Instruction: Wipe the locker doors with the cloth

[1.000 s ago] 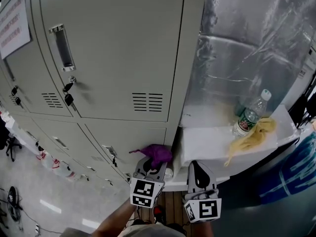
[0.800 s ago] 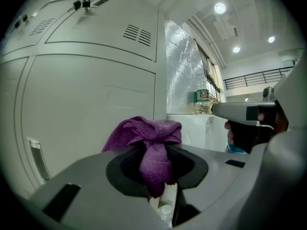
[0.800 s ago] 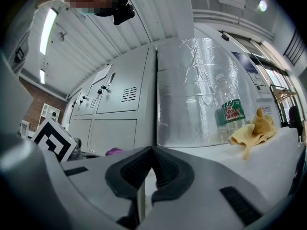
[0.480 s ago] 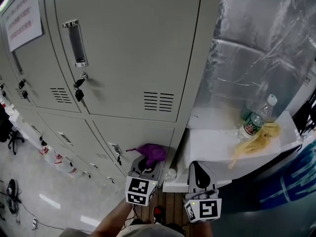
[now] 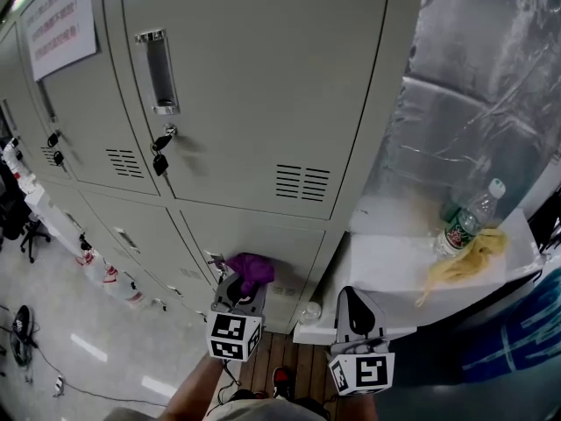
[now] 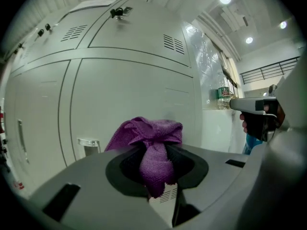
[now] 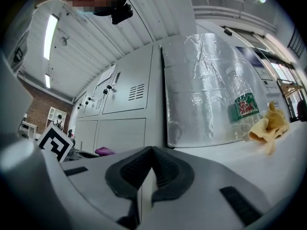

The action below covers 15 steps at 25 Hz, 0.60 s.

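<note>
A bunched purple cloth (image 5: 252,270) (image 6: 152,143) sits pinched in my left gripper (image 5: 243,287) (image 6: 154,169), whose jaws are shut on it. The cloth is close in front of a lower grey locker door (image 5: 254,253) (image 6: 129,104); contact with the door cannot be told. Above it is a larger upper locker door (image 5: 263,86) with a chrome handle (image 5: 159,68) and hanging keys (image 5: 159,152). My right gripper (image 5: 353,310) (image 7: 149,174) is shut with nothing between its jaws, held low beside the white shelf (image 5: 394,266).
On the white shelf stand a plastic bottle (image 5: 469,217) (image 7: 245,104) and a yellow cloth (image 5: 465,257) (image 7: 268,123). A plastic-wrapped panel (image 5: 473,86) rises behind. More lockers (image 5: 53,121) run off to the left, with a posted notice (image 5: 61,20).
The left gripper with the purple cloth has moved left along the lower locker door. The head view has shifted, so the lockers sit further right. The right gripper holds its place.
</note>
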Each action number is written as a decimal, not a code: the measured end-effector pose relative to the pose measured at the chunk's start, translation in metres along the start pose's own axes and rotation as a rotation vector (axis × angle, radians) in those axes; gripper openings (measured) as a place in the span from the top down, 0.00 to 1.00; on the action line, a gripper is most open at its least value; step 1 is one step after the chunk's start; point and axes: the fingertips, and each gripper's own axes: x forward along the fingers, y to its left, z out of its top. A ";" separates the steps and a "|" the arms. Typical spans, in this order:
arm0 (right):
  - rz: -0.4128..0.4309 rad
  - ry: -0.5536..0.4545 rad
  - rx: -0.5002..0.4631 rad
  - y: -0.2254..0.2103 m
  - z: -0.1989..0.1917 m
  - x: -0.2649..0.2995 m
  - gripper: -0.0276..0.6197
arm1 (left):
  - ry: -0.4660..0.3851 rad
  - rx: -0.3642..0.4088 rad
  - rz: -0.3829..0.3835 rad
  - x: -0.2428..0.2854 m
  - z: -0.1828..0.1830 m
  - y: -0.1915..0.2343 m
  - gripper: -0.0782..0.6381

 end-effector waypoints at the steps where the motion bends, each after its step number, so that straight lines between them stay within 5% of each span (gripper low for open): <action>1: 0.004 0.000 0.000 0.001 0.000 0.001 0.93 | 0.001 -0.002 0.013 -0.002 -0.001 0.005 0.73; 15: 0.058 -0.002 0.012 0.013 -0.003 0.017 0.93 | 0.010 -0.007 0.168 -0.021 -0.007 0.065 0.73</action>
